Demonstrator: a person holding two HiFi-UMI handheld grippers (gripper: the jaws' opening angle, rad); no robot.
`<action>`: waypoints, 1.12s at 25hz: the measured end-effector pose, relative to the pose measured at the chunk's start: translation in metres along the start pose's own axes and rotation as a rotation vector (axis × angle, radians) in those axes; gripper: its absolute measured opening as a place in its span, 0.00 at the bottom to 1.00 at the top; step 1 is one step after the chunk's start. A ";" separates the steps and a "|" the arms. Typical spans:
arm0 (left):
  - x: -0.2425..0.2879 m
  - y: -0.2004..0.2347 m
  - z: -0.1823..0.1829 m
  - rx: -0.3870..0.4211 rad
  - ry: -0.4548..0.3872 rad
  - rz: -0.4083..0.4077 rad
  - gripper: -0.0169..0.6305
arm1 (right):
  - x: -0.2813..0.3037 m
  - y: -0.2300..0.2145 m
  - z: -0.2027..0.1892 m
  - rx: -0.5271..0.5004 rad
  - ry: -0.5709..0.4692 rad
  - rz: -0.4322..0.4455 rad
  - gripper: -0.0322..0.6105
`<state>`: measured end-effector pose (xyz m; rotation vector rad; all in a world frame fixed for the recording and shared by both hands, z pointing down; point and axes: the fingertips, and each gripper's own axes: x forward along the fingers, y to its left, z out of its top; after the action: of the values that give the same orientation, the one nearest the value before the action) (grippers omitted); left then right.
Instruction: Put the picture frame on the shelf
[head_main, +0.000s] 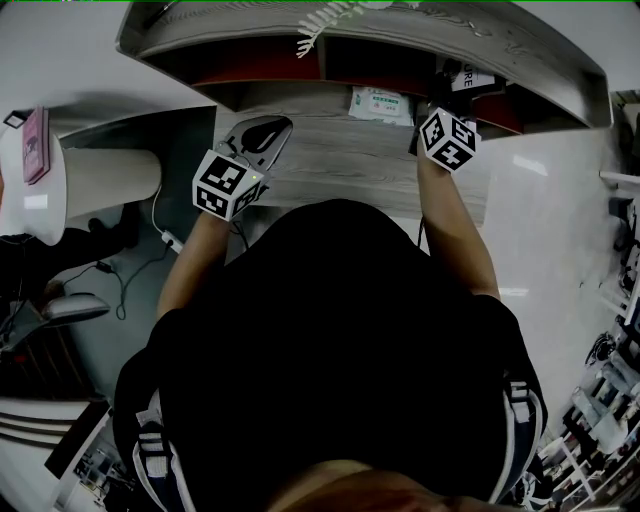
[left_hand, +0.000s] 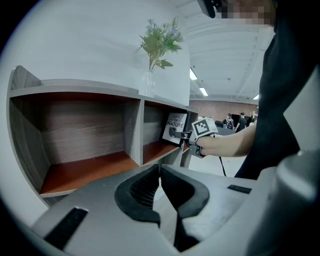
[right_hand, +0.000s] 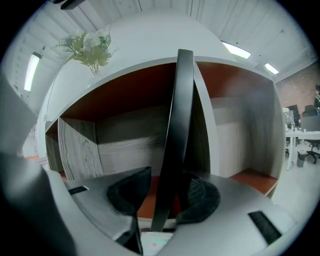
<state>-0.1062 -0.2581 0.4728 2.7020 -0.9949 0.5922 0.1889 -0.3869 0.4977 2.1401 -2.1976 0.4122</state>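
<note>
**On the shelf, right-hand compartment: frame standing, right fingers wide**

Dead ahead at twelve o'clock in my right gripper view, the black-edged picture frame (right_hand: 175, 140) stands edge-on and leaning slightly on the red-brown floor of the grey wood-grain shelf (right_hand: 240, 120); my right gripper (right_hand: 170, 195) has its fingers spread apart with the frame's lower edge between them; the left pad stands clear of it, the right pad sits very close, and I cannot tell whether it touches.

From my left gripper view the same frame shows its printed face just off centre toward three o'clock, inside the right-hand of the two compartments I can see; the left-hand compartment holds nothing visible.

My left gripper (left_hand: 160, 175) has its fingers together at the tips, nothing between them; it is held well apart from the shelf, at about ten o'clock in the head view.

At twelve o'clock on the shelf top stands a clear glass vase of green sprigs (left_hand: 159, 45).
</note>
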 end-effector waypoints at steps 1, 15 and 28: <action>-0.001 -0.001 0.000 0.001 -0.001 -0.001 0.07 | -0.002 0.000 -0.001 0.002 0.001 -0.002 0.27; -0.014 -0.013 -0.006 0.006 -0.006 -0.012 0.07 | -0.036 -0.005 -0.026 0.016 0.047 -0.012 0.28; -0.025 -0.025 -0.008 0.016 -0.014 -0.017 0.07 | -0.071 -0.011 -0.034 -0.010 0.051 -0.009 0.25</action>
<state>-0.1101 -0.2223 0.4682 2.7294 -0.9739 0.5811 0.1977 -0.3098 0.5166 2.1088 -2.1578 0.4490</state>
